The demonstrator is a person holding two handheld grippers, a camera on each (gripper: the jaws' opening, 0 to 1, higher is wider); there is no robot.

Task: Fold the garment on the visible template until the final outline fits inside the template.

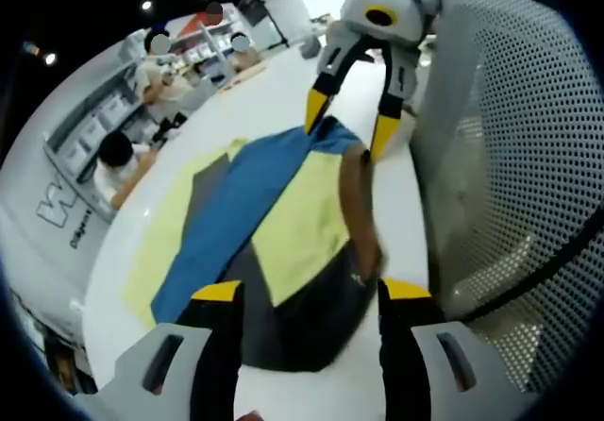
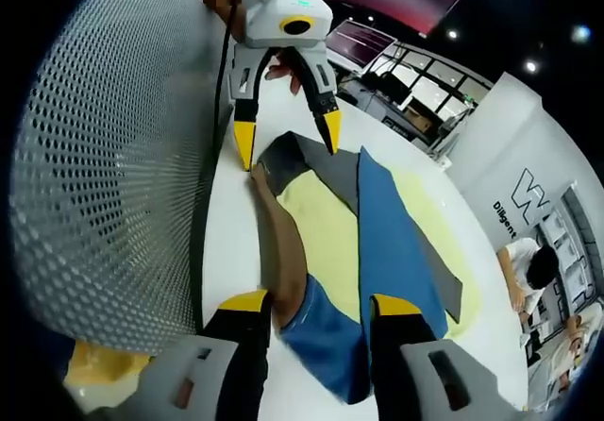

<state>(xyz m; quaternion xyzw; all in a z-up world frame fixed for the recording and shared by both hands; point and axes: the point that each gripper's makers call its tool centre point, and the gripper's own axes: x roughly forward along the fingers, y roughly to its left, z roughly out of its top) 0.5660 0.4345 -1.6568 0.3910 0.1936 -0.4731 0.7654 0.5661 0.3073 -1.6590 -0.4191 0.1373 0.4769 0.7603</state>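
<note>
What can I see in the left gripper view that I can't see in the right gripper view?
Left gripper view: people gathered by the shelves, and the right gripper, open at the garment's far end. Right gripper view: dark screens, and the left gripper, open at the far end. Both: the blue and grey garment on the yellow template, the white table and the mesh chair back.
</note>
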